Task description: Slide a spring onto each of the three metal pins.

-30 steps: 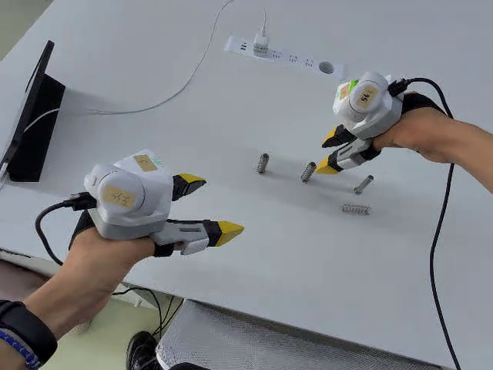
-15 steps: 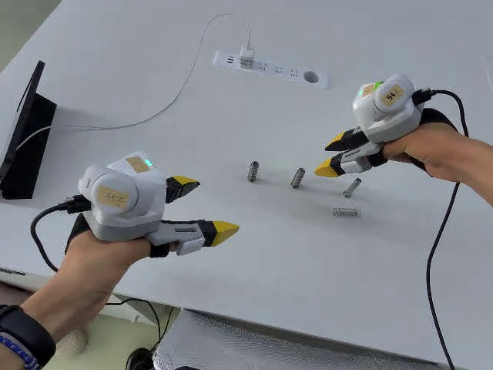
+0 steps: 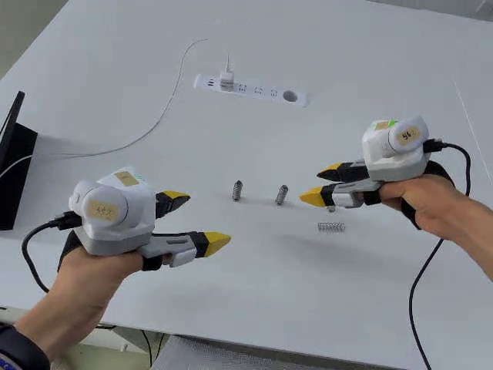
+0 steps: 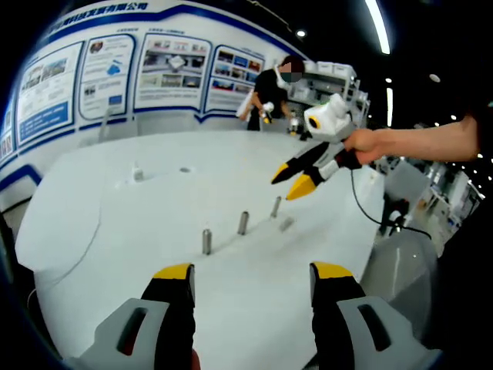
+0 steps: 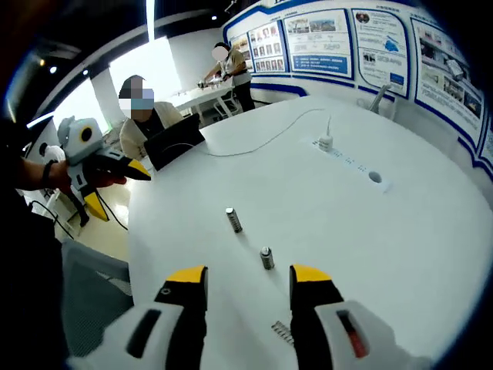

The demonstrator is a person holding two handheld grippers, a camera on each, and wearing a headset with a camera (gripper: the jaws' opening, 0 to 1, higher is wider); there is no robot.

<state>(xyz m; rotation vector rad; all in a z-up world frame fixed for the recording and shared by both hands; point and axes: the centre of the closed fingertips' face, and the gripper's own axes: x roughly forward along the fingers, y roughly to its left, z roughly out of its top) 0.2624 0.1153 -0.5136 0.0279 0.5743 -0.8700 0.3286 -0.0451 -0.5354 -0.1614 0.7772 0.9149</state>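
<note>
Two upright metal pins [image 3: 237, 190] [image 3: 282, 194] stand mid-table, both ribbed as if springs sit around them. In the left gripper view three pins [image 4: 206, 240] [image 4: 243, 223] [image 4: 275, 206] stand in a row. A loose spring [image 3: 331, 227] lies flat on the white table [image 3: 254, 293]. My right gripper [image 3: 320, 184] hovers open just right of the second pin, covering most of the third pin, with the spring just below it in the picture. My left gripper [image 3: 195, 220] is held open and holding nothing, left of the pins. In the right gripper view the loose spring [image 5: 281, 331] lies between the jaws.
A white power strip [image 3: 246, 85] with a plugged-in cable lies at the back of the table. A black device [image 3: 11, 171] stands at the left edge. People stand at benches in the background [image 5: 146, 116].
The head camera has shifted, so everything sits lower and more left. My right gripper has come down and toward me, from beside the second pin to over the third. The left gripper barely moved.
</note>
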